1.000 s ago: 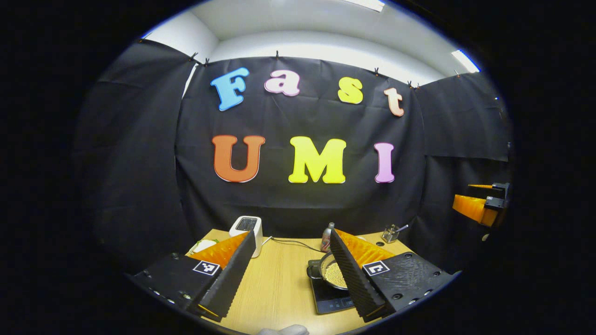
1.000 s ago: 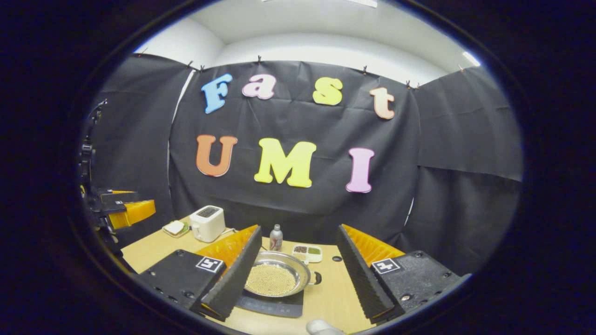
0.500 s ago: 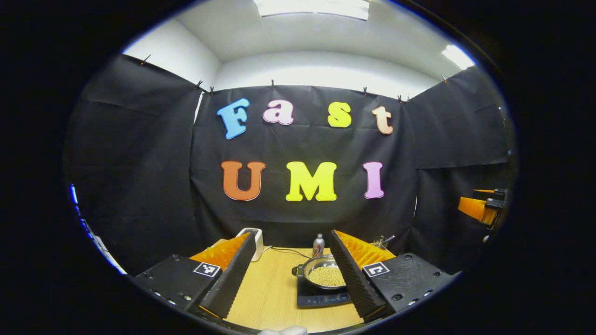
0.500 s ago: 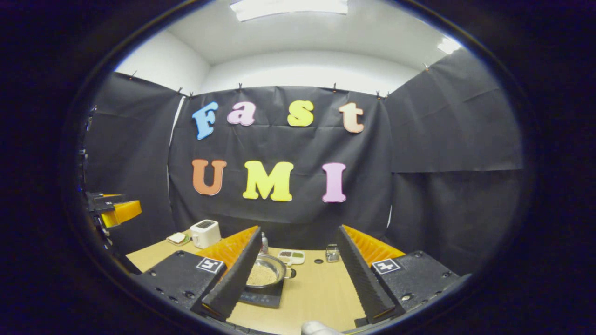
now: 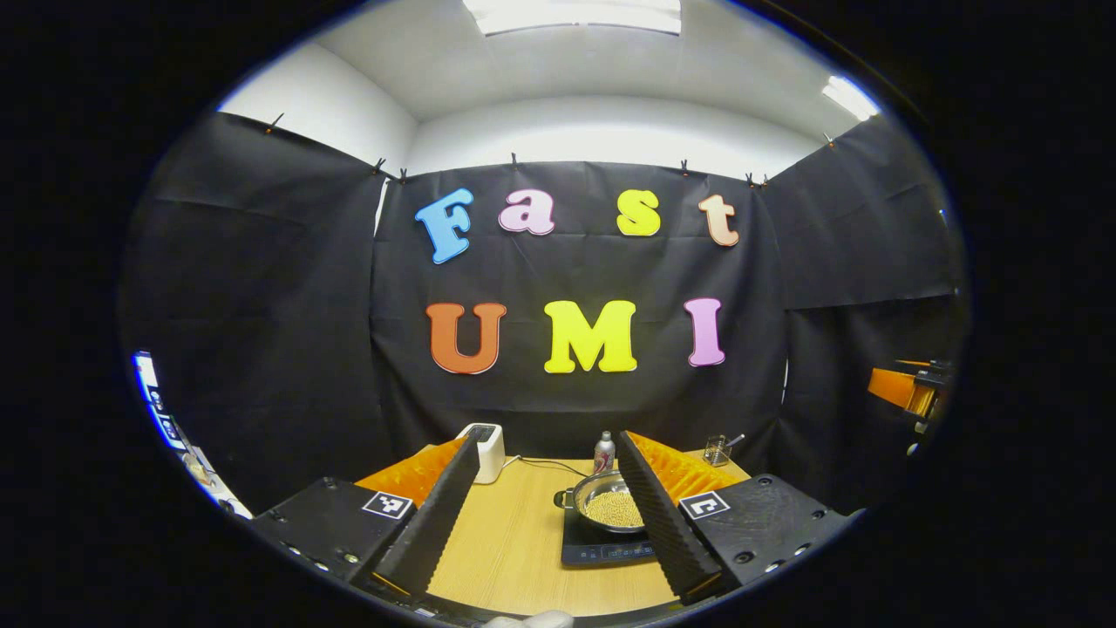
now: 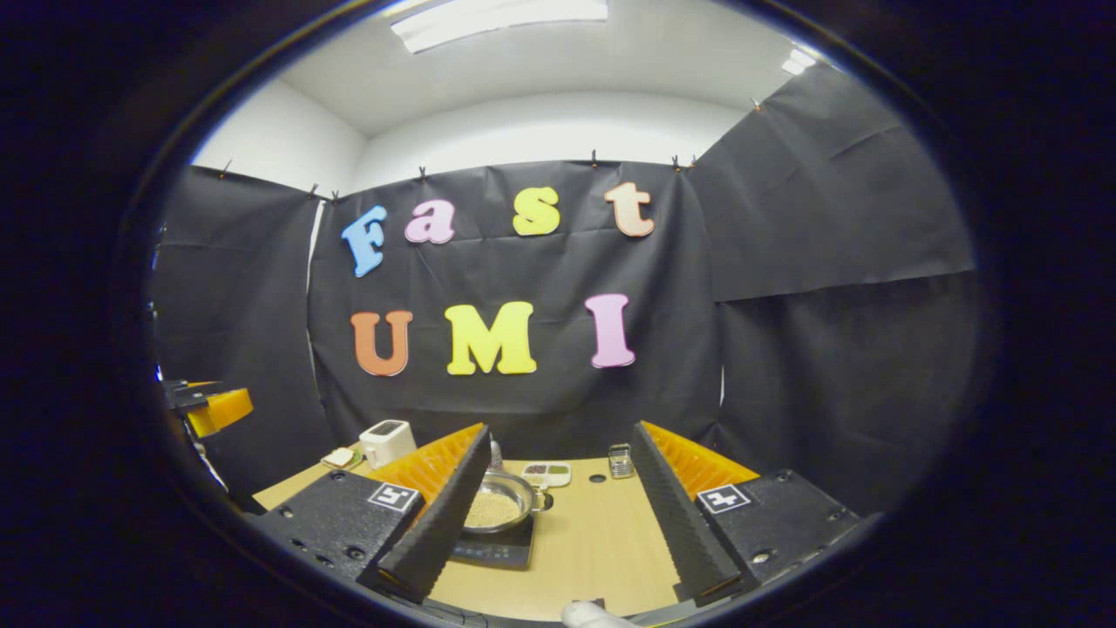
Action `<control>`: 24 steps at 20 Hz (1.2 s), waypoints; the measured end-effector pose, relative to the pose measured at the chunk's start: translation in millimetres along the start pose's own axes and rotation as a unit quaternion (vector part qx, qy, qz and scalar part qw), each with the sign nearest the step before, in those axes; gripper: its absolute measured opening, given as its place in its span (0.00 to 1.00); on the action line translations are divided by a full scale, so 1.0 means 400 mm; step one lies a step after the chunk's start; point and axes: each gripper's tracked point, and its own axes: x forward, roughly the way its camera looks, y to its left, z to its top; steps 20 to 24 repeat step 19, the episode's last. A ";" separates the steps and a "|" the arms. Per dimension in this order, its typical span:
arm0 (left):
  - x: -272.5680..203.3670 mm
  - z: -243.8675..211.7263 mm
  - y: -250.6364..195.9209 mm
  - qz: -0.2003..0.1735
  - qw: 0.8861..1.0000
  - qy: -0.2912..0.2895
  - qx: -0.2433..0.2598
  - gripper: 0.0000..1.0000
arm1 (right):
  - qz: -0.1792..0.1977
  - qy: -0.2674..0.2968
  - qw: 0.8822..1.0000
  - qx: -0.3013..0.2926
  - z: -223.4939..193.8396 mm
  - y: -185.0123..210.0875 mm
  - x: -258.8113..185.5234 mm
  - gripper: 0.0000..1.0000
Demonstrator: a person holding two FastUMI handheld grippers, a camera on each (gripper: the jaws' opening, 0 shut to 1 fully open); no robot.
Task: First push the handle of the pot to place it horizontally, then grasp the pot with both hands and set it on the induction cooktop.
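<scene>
A steel pot [image 5: 610, 506] filled with pale grains sits on the black induction cooktop [image 5: 602, 549] on the wooden table, its small side handle [image 5: 562, 499] pointing left. In the right gripper view the same pot [image 6: 495, 508] rests on the cooktop [image 6: 490, 552], partly behind one finger. My left gripper [image 5: 547, 447] hangs open, well back from the pot, with nothing between its fingers. My right gripper [image 6: 560, 433] is open too, empty and just as far back. The right gripper [image 5: 902, 388] shows at the far right, the left gripper [image 6: 209, 408] at the far left.
A white toaster [image 5: 485, 449] stands at the table's back left with a cable running from it. A small bottle [image 5: 602, 452] stands behind the pot, a utensil holder [image 5: 717, 450] at the back right. A seasoning tray [image 6: 547, 473] and a plate with bread [image 6: 338, 457] lie on the table.
Both grippers have drawn back and upward from the table, so the pot and cooktop look smaller and farther off. The pot has stayed on the cooktop.
</scene>
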 end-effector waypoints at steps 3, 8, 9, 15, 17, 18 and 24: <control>-0.003 0.005 0.004 0.004 1.000 -0.002 -0.005 0.95 | 0.007 -0.005 1.000 -0.004 0.004 0.010 -0.001 1.00; -0.016 0.007 0.028 0.009 1.000 0.000 -0.008 0.95 | 0.020 -0.001 1.000 -0.005 -0.002 0.032 -0.002 1.00; -0.018 0.009 0.029 0.010 1.000 0.001 -0.007 0.95 | 0.020 -0.001 1.000 -0.005 -0.001 0.034 -0.004 1.00; -0.016 0.000 0.022 0.002 1.000 0.012 -0.009 0.95 | 0.016 0.007 1.000 -0.006 -0.012 0.024 -0.022 1.00; -0.018 -0.005 0.013 -0.001 1.000 0.015 -0.008 0.95 | 0.011 0.006 1.000 -0.005 -0.013 0.015 -0.024 1.00; -0.018 -0.006 0.010 -0.003 1.000 0.015 -0.007 0.95 | 0.011 0.005 1.000 -0.005 -0.014 0.014 -0.026 1.00; -0.023 -0.005 0.006 -0.004 1.000 0.015 -0.005 0.95 | 0.010 0.005 1.000 -0.004 -0.014 0.013 -0.030 1.00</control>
